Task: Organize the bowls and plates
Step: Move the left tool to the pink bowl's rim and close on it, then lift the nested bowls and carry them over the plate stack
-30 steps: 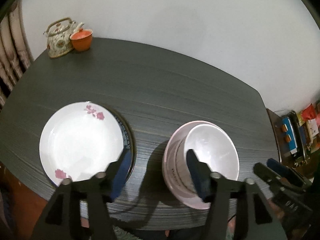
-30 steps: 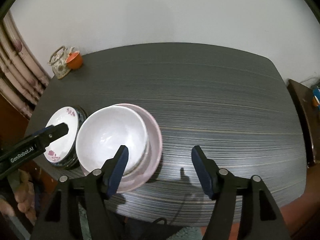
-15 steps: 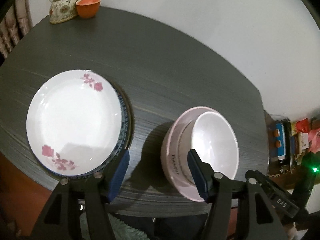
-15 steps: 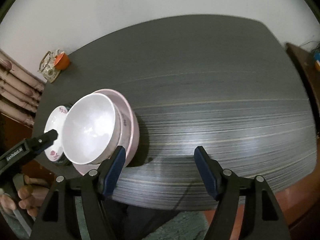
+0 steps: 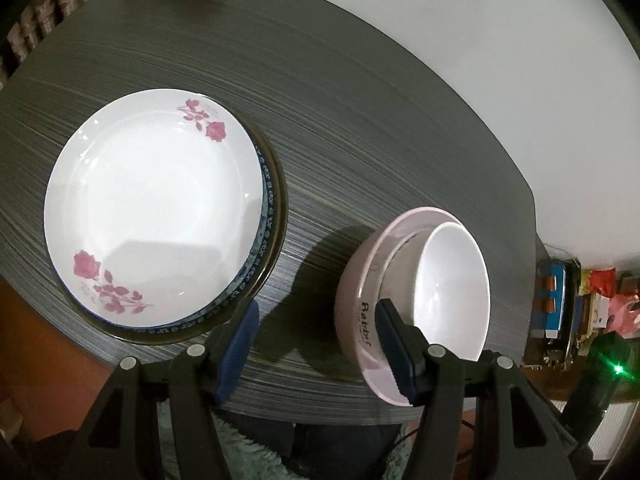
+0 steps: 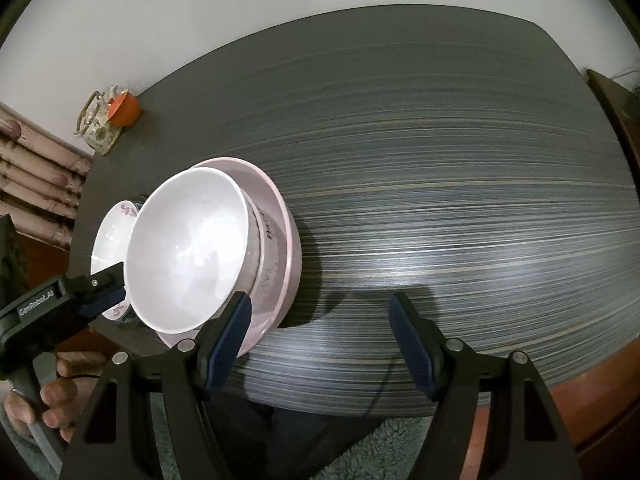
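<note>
A white plate with pink flowers (image 5: 156, 208) lies on top of a blue-patterned plate (image 5: 269, 200) at the table's near left. A white bowl (image 5: 454, 292) sits nested in a pink bowl (image 5: 356, 308) to its right. My left gripper (image 5: 316, 344) is open and empty above the table's near edge, between the plate stack and the bowls. In the right wrist view the white bowl (image 6: 188, 248) and pink bowl (image 6: 286, 252) lie left of my open, empty right gripper (image 6: 320, 332). The flowered plate (image 6: 110, 236) shows behind them.
A dark wood-grain table (image 6: 440, 160) with a floral teapot (image 6: 96, 124) and an orange cup (image 6: 124, 110) at its far left corner. A white wall stands behind. A side shelf with packages (image 5: 560, 300) is right of the table. The left gripper (image 6: 96, 292) appears in the right wrist view.
Both grippers have drawn back and risen from the dishes, both views tilting. The plates and bowls have stayed in place. Both grippers stay open.
</note>
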### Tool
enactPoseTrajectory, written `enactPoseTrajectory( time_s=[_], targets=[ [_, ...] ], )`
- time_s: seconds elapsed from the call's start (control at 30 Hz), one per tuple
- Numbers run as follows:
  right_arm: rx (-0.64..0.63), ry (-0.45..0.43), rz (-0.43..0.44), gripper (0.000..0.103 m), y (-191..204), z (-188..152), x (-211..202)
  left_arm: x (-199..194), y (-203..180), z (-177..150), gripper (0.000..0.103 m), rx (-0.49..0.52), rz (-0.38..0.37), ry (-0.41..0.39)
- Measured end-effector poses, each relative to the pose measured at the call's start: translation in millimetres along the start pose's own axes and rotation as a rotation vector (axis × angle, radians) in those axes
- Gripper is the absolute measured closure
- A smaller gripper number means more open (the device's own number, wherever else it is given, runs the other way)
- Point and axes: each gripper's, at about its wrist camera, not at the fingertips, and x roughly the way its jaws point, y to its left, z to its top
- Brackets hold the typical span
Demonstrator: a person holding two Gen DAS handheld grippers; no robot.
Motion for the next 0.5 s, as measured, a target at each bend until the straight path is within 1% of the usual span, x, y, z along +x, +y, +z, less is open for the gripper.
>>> enactPoseTrajectory(
  time_s=[0.2,0.3,0.37,0.5],
  targets=[
    [0.015,0.0,0.011,0.035,1,2,3,2,-1,-1,0.042,-0.001,0.008,-0.001],
    [0.034,0.006,0.021,0.039,0,3,6,3,1,-1,0.043,-0.018,0.003,0.003],
    [0.045,0.014,0.024,0.045,-2,4,8,3,4,0,0.043,-0.028,0.001,0.0],
    [0.065,0.021,0.025,0.049,-5,4,10,4,8,2,0.043,-0.05,0.002,0.012]
  ],
)
